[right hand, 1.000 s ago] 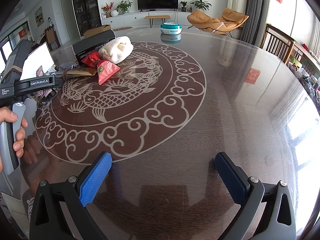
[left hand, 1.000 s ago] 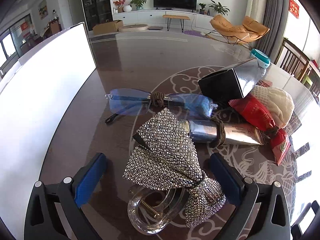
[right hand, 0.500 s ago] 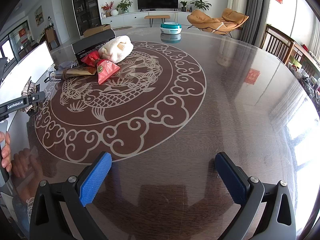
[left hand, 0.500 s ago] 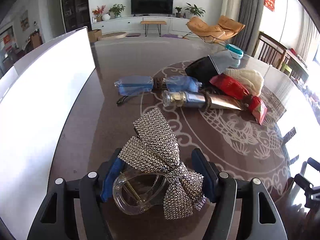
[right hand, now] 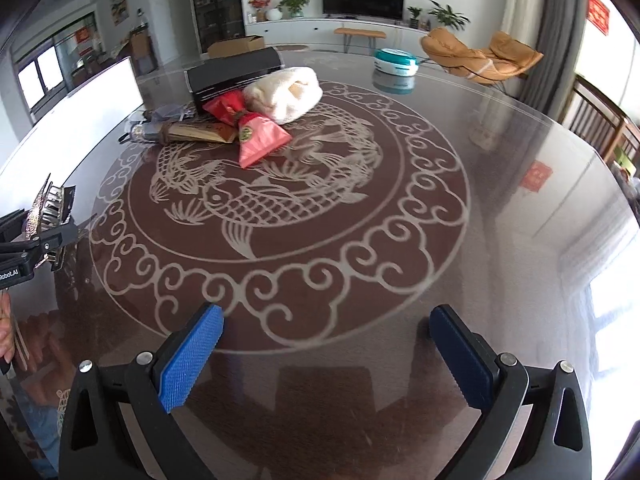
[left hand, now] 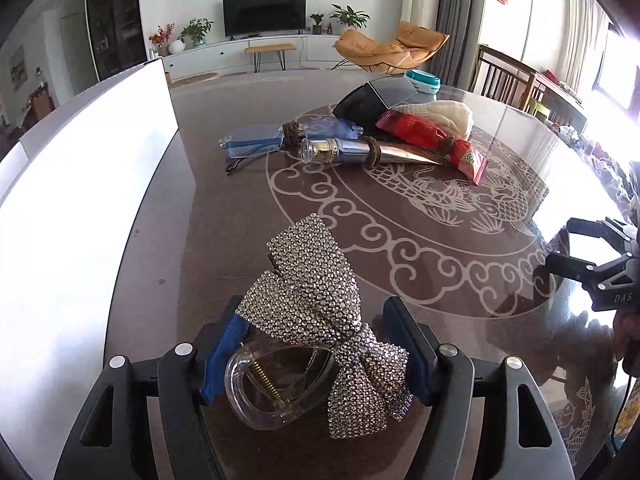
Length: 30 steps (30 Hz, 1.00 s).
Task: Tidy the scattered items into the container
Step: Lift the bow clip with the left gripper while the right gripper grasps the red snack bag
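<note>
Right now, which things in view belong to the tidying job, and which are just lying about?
Job:
left tool gripping rhinestone bow hair clip
white container
blue-lensed glasses
metallic cosmetic tube
red snack packet
cream knitted cloth
black box

Lying about:
teal round tin
orange lounge chair

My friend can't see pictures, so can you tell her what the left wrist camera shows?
The left gripper is shut on a sparkly bow hair clip over a dark round table with a pale fish pattern. Farther off lie blue glasses, a shiny tube, a red packet, a cream cloth and a black box; a white container stands at the left.
</note>
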Motion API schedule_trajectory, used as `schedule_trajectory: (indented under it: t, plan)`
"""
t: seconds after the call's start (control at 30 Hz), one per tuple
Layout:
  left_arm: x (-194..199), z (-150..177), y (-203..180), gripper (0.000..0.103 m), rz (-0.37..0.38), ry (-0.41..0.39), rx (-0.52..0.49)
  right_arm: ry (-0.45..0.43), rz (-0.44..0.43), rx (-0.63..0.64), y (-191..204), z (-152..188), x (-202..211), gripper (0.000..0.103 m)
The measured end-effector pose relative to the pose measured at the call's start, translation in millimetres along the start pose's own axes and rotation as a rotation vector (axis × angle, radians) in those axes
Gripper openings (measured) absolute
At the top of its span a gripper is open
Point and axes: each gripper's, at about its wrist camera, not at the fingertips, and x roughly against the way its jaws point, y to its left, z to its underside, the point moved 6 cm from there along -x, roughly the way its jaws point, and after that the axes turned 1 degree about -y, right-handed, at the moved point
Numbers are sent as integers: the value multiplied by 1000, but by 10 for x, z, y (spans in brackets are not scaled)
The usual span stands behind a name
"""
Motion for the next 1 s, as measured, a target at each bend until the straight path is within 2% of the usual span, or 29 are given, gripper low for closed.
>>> schedule_trajectory:
  t: [0.1, 0.2, 0.33, 0.37, 0.4, 0.43, 0.47, 0.5, 0.53, 0.6, 0.73, 0.9, 1.0]
  plan:
    - [17, 31, -9, 69, -3, 0, -3, 30, -43, 65, 103, -355, -262, 103]
    - [1, 39, -24, 69, -19, 4, -15, 49, -35, 93, 149, -725, -523, 103]
    - [4, 54, -16, 69, -21, 3, -18, 56, -63, 129, 281, -1044, -754, 101]
    - [4, 55, -15, 69, -20, 3, -17, 52, -87, 141, 323, -1086, -776, 90]
    - [4, 55, -16, 69, -20, 3, -17, 43, -109, 155, 360, -1118, -775, 84]
    - [4, 55, -17, 69, -20, 3, -17, 32, -120, 171, 392, -1144, -765, 67]
    - [4, 55, -16, 69, -20, 3, -18, 27, -126, 180, 413, -1160, -755, 45]
    - [3, 56, -15, 69, -21, 3, -18, 27, -138, 179, 416, -1158, -737, 33]
    - [3, 56, -14, 69, -21, 3, -18, 32, -158, 172, 413, -1135, -710, 29]
    - [6, 57, -17, 69, -21, 3, -18, 28, -173, 175, 410, -1025, -615, 28]
    - [21, 78, -132, 69, 0, -1, -71, 9, -175, 140, 340, -564, -270, 28]
    - [108, 213, -631, 69, 96, 5, -174, -57, -110, 55, 202, 296, 342, 28]
    - [133, 244, -811, 71, 99, 6, -198, -96, -62, 20, 147, 551, 554, 28]
